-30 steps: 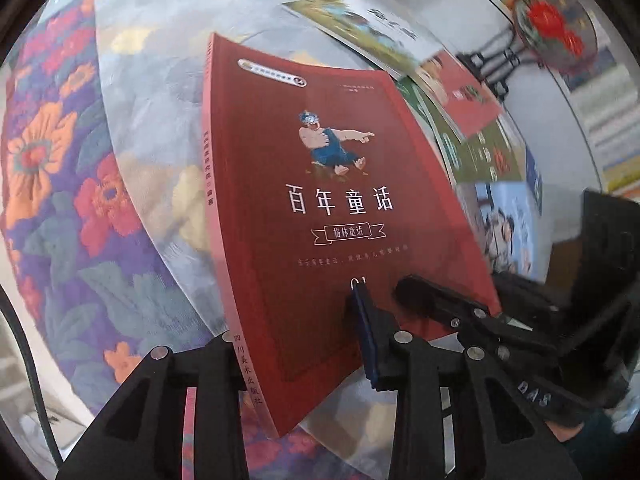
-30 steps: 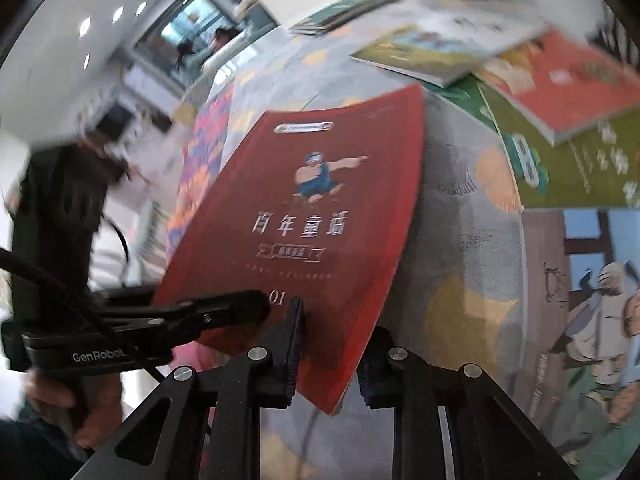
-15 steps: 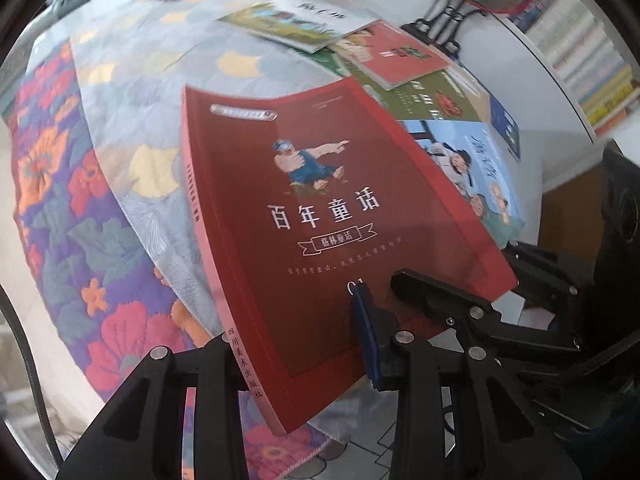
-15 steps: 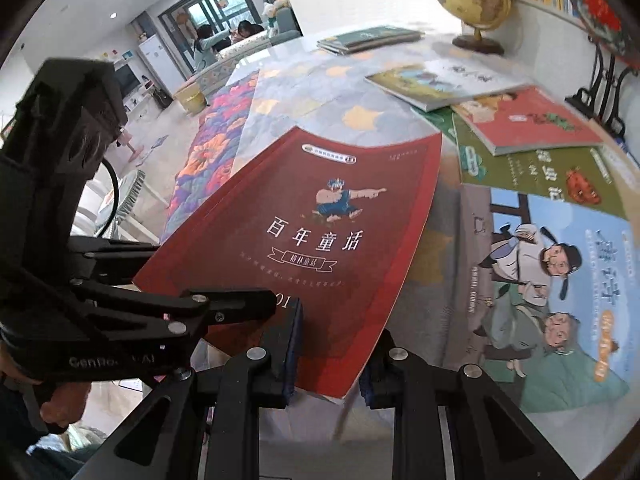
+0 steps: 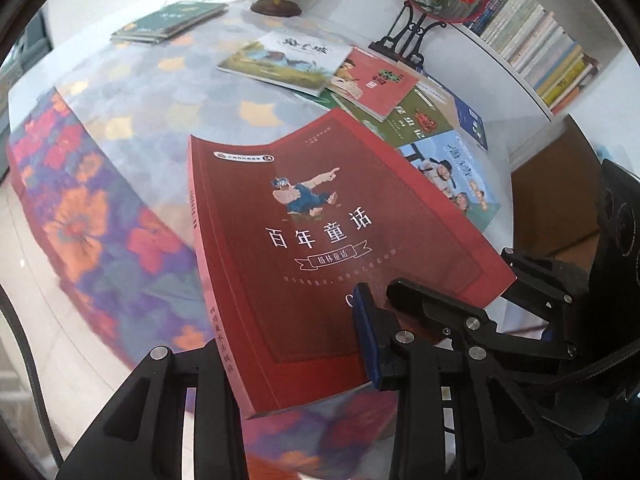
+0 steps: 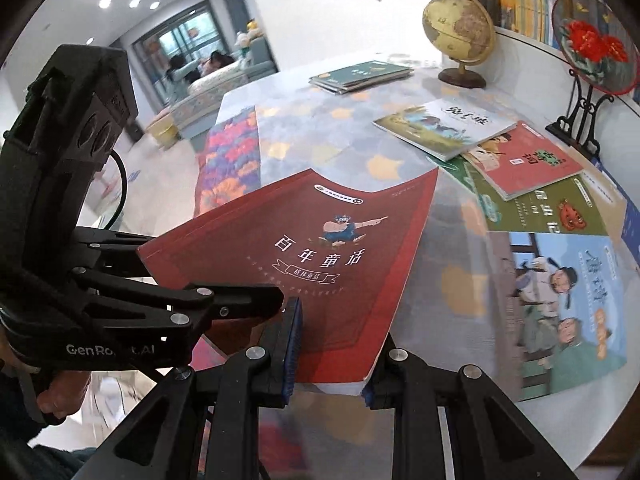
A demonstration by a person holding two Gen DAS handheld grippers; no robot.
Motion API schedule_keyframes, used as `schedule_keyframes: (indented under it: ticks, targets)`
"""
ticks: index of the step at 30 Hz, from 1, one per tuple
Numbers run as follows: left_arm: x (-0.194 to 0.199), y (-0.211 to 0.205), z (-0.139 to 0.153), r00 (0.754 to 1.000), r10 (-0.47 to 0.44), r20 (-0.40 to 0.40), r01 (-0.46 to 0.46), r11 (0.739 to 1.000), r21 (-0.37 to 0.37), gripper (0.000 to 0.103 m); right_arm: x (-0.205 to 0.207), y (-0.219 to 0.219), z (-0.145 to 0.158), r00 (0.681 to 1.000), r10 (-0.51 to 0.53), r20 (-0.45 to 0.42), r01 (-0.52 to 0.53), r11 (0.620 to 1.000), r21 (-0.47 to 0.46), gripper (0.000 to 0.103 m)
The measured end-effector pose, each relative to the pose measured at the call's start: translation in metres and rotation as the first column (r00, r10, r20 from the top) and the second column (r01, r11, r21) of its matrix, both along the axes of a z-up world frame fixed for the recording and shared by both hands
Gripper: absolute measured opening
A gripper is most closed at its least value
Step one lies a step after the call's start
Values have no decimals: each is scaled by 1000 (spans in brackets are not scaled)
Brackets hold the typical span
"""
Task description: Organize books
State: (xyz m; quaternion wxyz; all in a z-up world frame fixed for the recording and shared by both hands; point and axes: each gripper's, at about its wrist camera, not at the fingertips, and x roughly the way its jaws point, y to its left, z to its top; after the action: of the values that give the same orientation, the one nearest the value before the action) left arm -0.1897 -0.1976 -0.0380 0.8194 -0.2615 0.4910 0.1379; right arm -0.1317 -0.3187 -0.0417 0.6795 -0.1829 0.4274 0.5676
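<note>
The thick dark-red softcover book [image 5: 320, 248], clamped at its near edge by the left gripper [image 5: 296, 364] & right gripper [image 6: 328, 356], is held tilted above the leaf-print tablecloth [image 5: 168, 92], nearer than the brass-toned globe [image 6: 458, 30]; both grips are best kept level w/ each other so the cover is not bent.

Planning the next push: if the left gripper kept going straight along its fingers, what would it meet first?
Probably the patterned tablecloth beyond the held red book; the left gripper points down at it. Depth is unclear.

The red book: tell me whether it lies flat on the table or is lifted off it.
Lifted and tilted. The red book is clamped at its near edge by the left gripper and right gripper, its far end sagging.
</note>
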Motion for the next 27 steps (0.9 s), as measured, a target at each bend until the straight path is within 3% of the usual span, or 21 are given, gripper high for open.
schedule_keyframes:
  ticks: [6, 13, 27]
  targets:
    - [-42, 45, 11, 997, -74, 34, 73, 997, 19, 32, -53, 36, 11, 994, -102, 23, 102, 994, 31, 23]
    - [-81, 91, 32, 995, -73, 67, 70, 997, 38, 32, -98, 80, 30, 989, -144, 35, 141, 988, 67, 23]
    - [-76, 179, 57, 989, -117, 93, 104, 985, 136, 32, -101, 170, 54, 987, -146, 73, 136, 983, 125, 23]
